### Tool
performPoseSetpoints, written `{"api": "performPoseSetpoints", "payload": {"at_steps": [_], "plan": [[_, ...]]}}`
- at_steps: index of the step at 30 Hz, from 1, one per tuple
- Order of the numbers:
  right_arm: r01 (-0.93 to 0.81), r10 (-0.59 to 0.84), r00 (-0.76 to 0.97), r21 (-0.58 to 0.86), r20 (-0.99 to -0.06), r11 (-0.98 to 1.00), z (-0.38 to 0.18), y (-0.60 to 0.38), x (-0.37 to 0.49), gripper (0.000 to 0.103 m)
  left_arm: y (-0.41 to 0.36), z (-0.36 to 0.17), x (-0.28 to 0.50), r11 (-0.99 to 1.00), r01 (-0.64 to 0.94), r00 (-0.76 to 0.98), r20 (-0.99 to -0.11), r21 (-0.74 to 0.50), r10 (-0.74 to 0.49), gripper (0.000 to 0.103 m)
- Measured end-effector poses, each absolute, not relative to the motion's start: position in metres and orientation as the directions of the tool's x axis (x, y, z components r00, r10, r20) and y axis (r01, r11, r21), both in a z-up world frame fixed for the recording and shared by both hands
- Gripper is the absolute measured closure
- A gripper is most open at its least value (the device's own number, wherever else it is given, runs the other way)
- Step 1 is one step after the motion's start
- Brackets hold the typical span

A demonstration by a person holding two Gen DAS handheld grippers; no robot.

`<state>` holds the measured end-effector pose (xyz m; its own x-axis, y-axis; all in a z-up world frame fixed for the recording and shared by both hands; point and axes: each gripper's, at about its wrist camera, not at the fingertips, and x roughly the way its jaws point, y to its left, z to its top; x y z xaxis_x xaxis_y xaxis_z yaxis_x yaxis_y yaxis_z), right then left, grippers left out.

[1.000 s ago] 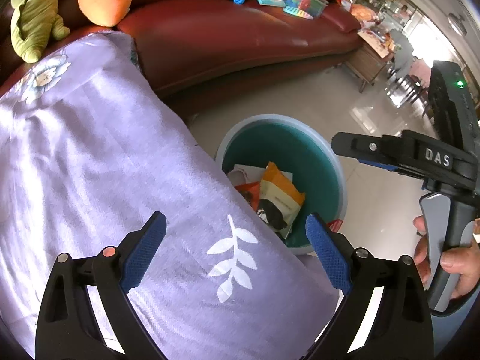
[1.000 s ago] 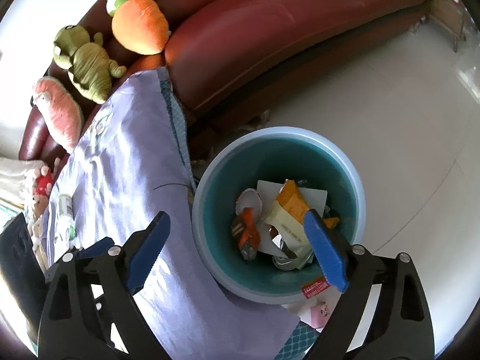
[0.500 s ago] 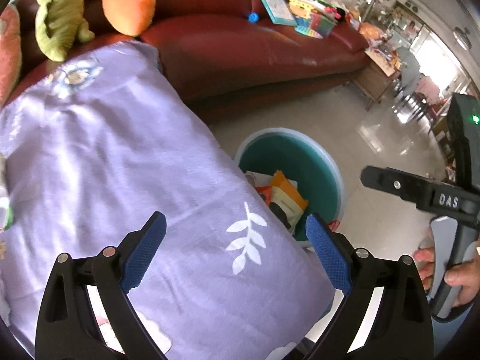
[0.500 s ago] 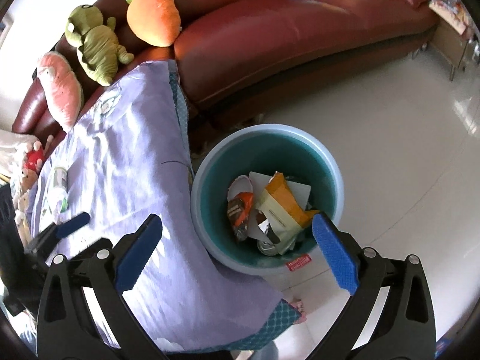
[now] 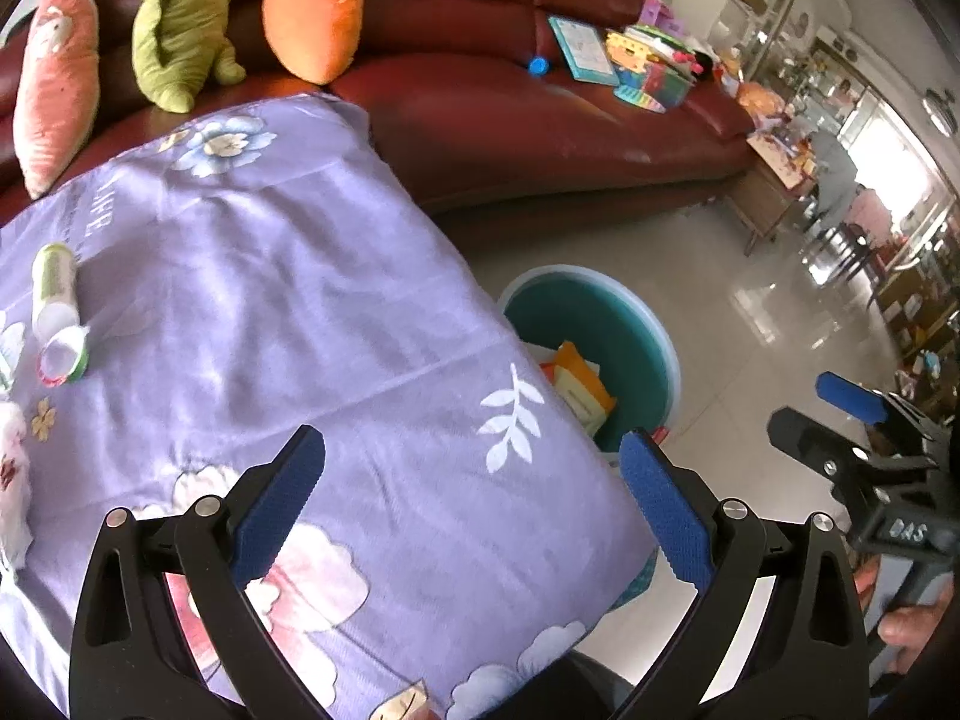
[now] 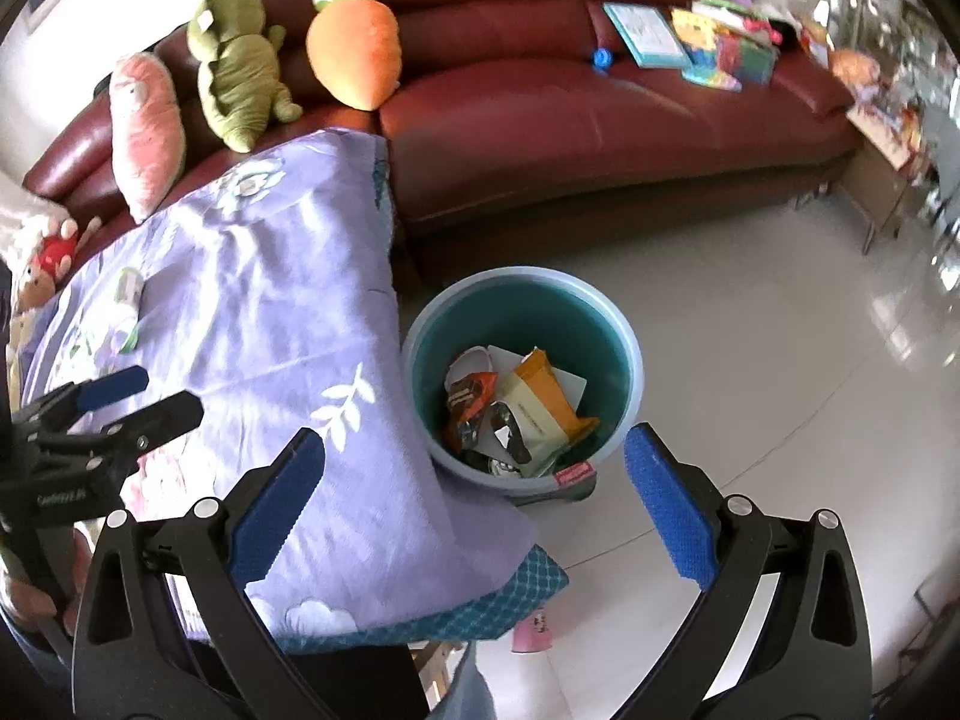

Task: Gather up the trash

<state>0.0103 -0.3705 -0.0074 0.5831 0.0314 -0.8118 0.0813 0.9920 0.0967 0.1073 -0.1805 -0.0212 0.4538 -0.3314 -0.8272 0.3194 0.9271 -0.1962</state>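
We hold the left hand-held gripper (image 5: pixel 471 510) over the near part of the bench, its blue pads (image 5: pixel 277 504) spread far apart and widening a little more at this moment, with nothing between them but the cloth far beneath. Our right hand-held gripper (image 6: pixel 474 507) is likewise spread wide and empty, angled down above the bench's corner and the floor (image 6: pixel 750 312). Each shows in the other's view: the right one at the right edge of the left camera, with a hand (image 5: pixel 912 624) on its handle, and the left one at the left edge of the right camera. The bench is covered with a purple floral cloth (image 5: pixel 288 312), whose teal-patterned corner (image 6: pixel 510 594) hangs down in the right view. On the cloth, well to the left of both grippers, lies a small green and white bottle (image 5: pixel 57 312) on its side. Just beside the bench's right edge, on the floor, stands the teal bin (image 6: pixel 618 324), holding the trash: an orange and yellow packet (image 6: pixel 543 402), a dark brown wrapper (image 6: pixel 468 399) and white paper (image 6: pixel 570 384). Behind it runs a dark red sofa (image 6: pixel 600 114), carrying an orange carrot plush (image 6: pixel 354 54), a green plush (image 6: pixel 237 84), a pink plush (image 6: pixel 147 132) and, farther right, books and toys (image 6: pixel 708 42).
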Motion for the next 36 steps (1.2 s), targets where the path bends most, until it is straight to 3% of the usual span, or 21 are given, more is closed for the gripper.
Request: {"api": "performPoseSetpoints", "payload": {"at_steps": [14,36], "plan": [[0.089,0.027,0.624,0.105,-0.781,0.99,0.0,-0.358,-0.03,0.007,-0.161,-0.016,0.072,0.945,0.291,0.502,-0.817,-0.151,-0.286,0.004],[0.102,0.041,0.586,0.123,-0.809,0.987,-0.022,-0.357,-0.016,0.007,-0.16,-0.027,0.079,0.956,0.264,0.494,-0.832,-0.131,-0.251,0.004]]}}
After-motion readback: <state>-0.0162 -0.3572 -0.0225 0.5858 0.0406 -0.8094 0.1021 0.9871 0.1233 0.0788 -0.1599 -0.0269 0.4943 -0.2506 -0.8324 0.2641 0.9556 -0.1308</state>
